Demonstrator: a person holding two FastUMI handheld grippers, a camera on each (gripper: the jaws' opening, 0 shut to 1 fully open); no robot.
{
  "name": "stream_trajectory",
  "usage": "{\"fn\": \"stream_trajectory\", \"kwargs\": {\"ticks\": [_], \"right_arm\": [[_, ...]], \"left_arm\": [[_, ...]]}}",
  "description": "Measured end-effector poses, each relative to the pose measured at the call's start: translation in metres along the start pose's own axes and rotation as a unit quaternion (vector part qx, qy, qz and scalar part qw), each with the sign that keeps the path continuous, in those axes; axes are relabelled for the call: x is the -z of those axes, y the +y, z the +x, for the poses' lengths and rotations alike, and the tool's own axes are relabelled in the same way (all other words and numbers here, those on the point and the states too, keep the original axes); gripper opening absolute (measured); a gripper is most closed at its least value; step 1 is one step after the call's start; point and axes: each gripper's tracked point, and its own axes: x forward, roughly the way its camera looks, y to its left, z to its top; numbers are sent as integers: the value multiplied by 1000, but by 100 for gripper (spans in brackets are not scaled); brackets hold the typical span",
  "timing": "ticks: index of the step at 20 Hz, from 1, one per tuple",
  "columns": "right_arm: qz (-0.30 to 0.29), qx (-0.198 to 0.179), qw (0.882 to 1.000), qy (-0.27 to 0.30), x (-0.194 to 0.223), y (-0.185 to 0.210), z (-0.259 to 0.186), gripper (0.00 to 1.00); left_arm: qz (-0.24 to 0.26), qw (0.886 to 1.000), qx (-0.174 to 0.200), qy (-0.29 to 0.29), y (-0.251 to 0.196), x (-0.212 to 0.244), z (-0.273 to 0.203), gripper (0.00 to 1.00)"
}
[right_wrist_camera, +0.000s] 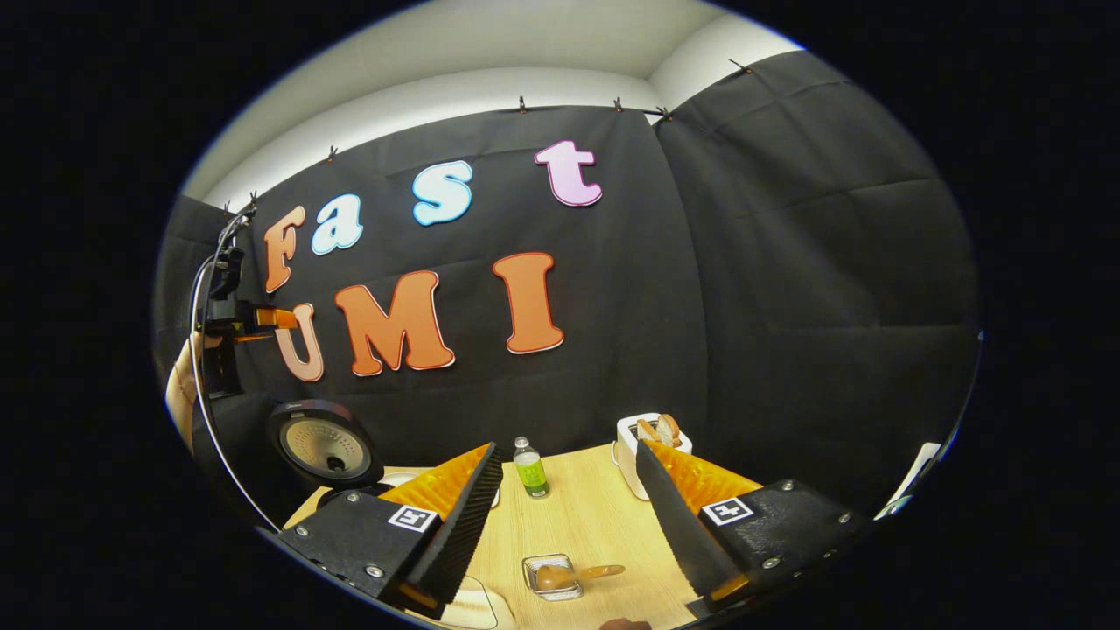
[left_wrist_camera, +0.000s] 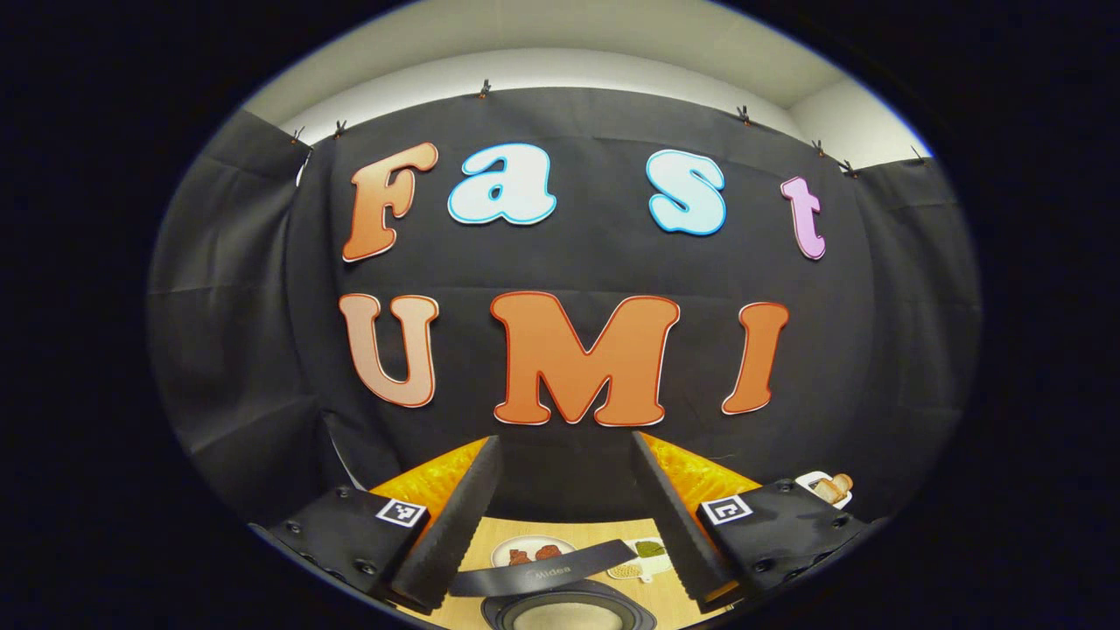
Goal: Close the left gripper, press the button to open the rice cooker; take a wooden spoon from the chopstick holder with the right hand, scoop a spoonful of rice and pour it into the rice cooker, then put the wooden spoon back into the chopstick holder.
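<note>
We hold both grippers with fingers spread wide and nothing between them. The right gripper (right_wrist_camera: 569, 516) is the nearer hand to the wooden spoon (right_wrist_camera: 584, 573), which lies just ahead and below, between its two fingers, bowl in a small clear holder (right_wrist_camera: 553, 577) and handle running off toward the right finger. The rice cooker (right_wrist_camera: 325, 446), lid already up, stands beyond the left finger and directly under our left gripper (left_wrist_camera: 564, 516).
</note>
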Motion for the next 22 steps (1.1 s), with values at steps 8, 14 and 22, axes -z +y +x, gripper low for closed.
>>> {"fn": "stream_trajectory", "kwargs": {"ticks": [8, 14, 22], "right_arm": [[7, 15, 1000, 19, 19, 6, 10, 94], [8, 7, 1000, 25, 25, 20, 17, 94], [9, -8, 1000, 18, 20, 24, 12, 94]], "left_arm": [[7, 995, -4, 103, 5, 90, 54, 100], [12, 986, -10, 168, 13, 141, 48, 99], [1, 986, -6, 166, 5, 154, 32, 96]]}}
